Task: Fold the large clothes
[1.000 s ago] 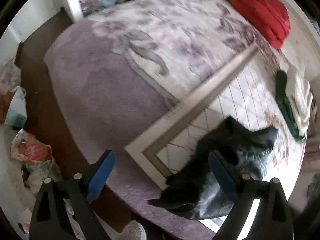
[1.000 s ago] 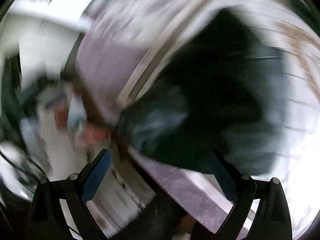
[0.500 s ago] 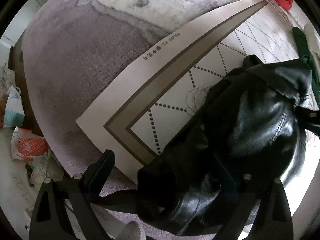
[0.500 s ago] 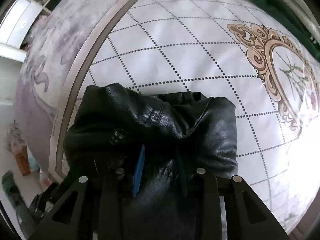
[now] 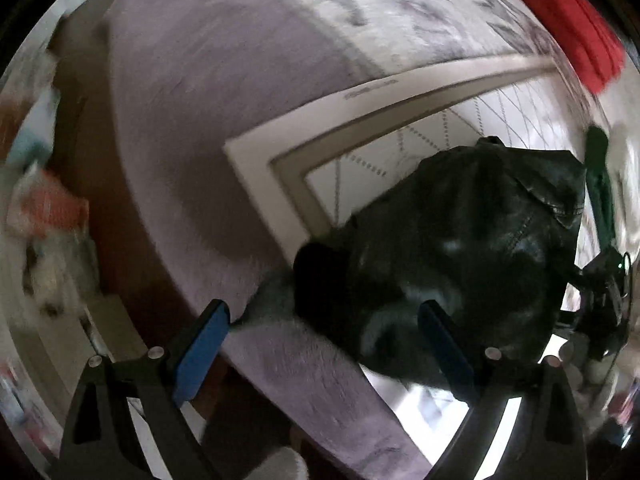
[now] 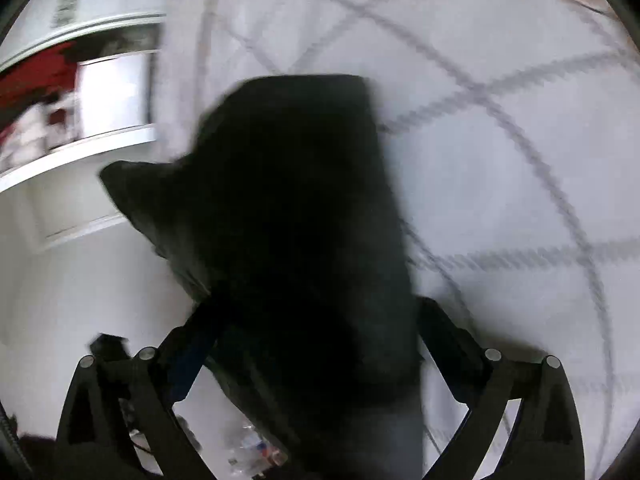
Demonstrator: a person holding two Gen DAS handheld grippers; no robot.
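Observation:
A black leather jacket (image 5: pixel 460 256) lies bunched on a white dotted-grid cloth (image 5: pixel 360 160) at the near corner of a bed. My left gripper (image 5: pixel 320 344) is open and empty, just short of the jacket's near edge. In the right wrist view a dark fold of the jacket (image 6: pixel 296 220) fills the middle and lies between the wide-spread fingers of my right gripper (image 6: pixel 316 352); the view is blurred. The right gripper also shows at the right edge of the left wrist view (image 5: pixel 600 292).
A lilac floral bedspread (image 5: pixel 224 80) covers the bed under the cloth. A red garment (image 5: pixel 568 20) lies at the far right, a green one (image 5: pixel 600 184) beside the jacket. Clutter (image 5: pixel 44 216) sits on the floor to the left. White shelving (image 6: pixel 100 92) shows at left.
My right gripper was shut on the jacket half a second ago and now stands wide with fabric between the fingers. The left view pulled back a little from the jacket.

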